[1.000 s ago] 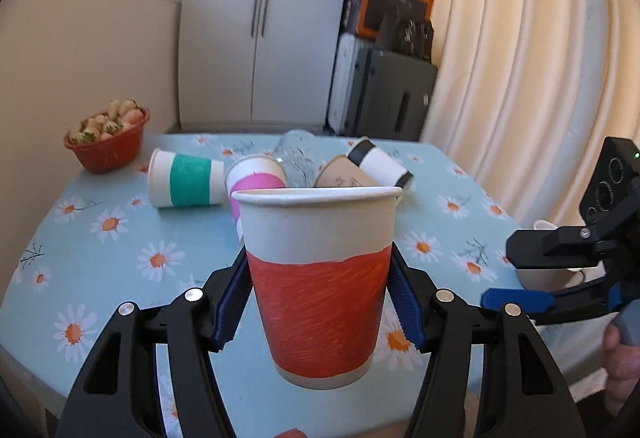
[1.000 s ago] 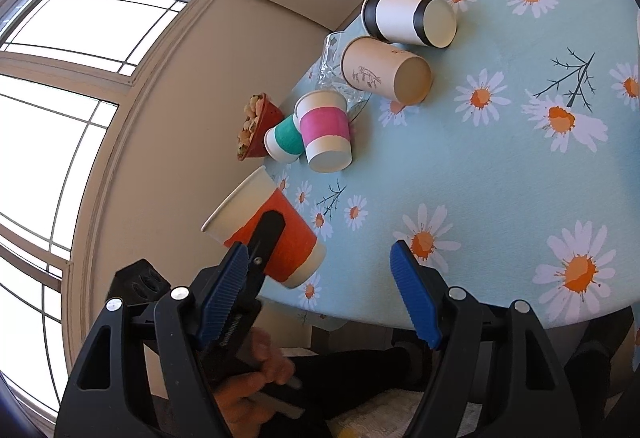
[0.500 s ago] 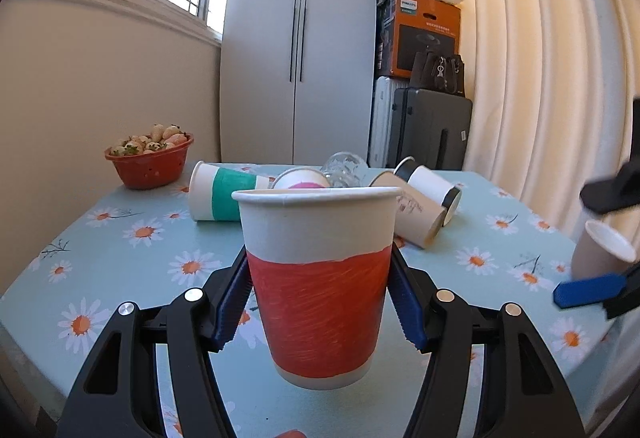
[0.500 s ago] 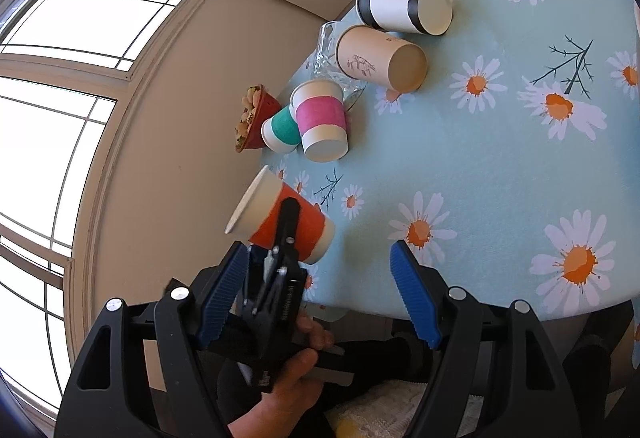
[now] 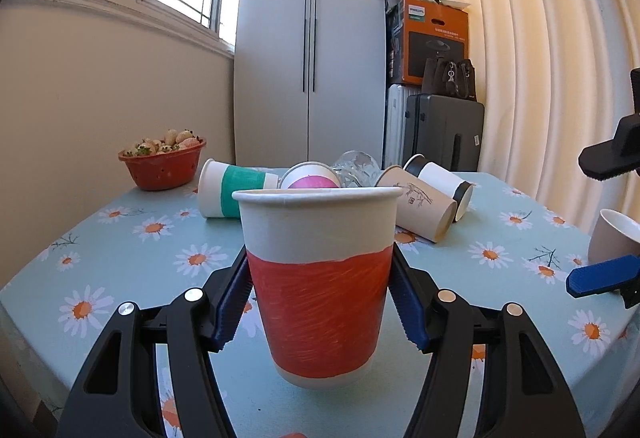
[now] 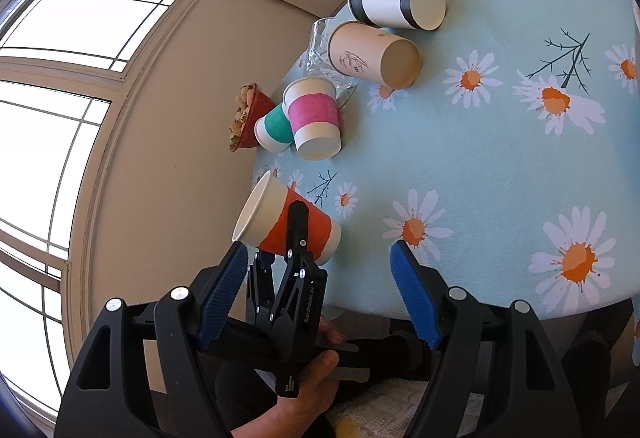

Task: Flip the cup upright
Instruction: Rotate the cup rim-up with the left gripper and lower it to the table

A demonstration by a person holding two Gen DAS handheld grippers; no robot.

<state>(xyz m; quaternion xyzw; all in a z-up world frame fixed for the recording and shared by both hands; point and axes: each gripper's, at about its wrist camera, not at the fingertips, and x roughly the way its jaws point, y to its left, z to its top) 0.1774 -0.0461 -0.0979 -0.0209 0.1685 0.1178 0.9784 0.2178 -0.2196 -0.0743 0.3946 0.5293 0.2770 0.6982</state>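
My left gripper (image 5: pixel 320 298) is shut on an orange-banded paper cup (image 5: pixel 318 278), held upright with its mouth up and its base at or just above the tablecloth near the table's near-left edge. The same cup (image 6: pixel 286 222) and the left gripper show in the right wrist view. My right gripper (image 6: pixel 316 294) is open and empty, hovering over the table's near edge; its blue pad (image 5: pixel 604 280) shows at the right of the left wrist view.
Lying on their sides on the daisy tablecloth (image 5: pixel 120 246): a green-banded cup (image 5: pixel 236 193), a pink-banded cup (image 6: pixel 314 117), a glass (image 5: pixel 356 165), a brown cup (image 5: pixel 420 207), a black-and-white cup (image 5: pixel 440 179). A red bowl (image 5: pixel 164 167) stands far left. A beige cup (image 5: pixel 614 238) stands upright at right.
The left gripper has lowered the orange cup toward the table and moved it a little forward, keeping it upright. The right gripper stayed open and shifted only slightly.
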